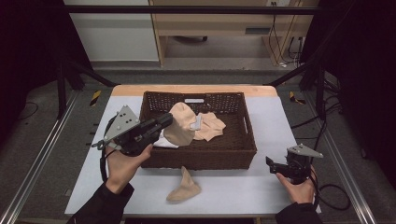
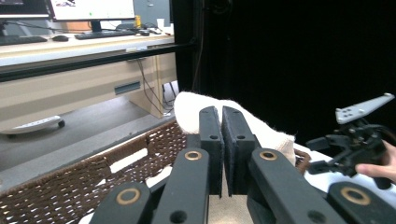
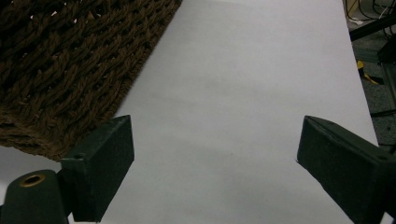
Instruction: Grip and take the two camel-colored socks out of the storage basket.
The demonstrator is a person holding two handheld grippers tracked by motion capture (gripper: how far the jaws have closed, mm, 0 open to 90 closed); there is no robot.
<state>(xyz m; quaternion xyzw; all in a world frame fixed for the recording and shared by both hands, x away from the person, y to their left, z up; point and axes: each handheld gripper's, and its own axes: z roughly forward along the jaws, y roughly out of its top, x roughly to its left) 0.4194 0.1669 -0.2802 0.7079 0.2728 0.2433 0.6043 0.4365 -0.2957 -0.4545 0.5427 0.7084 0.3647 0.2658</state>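
Beige sock [image 1: 180, 125] hangs pinched in the closed left gripper [image 1: 167, 119], lifted above the wicker basket [image 1: 201, 158]. Right gripper [image 3: 212, 168] rests wide open, holding nothing, beside the basket's corner.

- High view looks forward and down from above the tabletop [image 1: 233, 186].
- Left gripper view rides close, facing across the basket [image 2: 70, 186].
- Right gripper view hovers near the tabletop [image 3: 243, 102], sharing the basket [image 3: 60, 60] corner.

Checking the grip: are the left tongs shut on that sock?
Shut on it: the left tongs pinch the beige sock above the basket.
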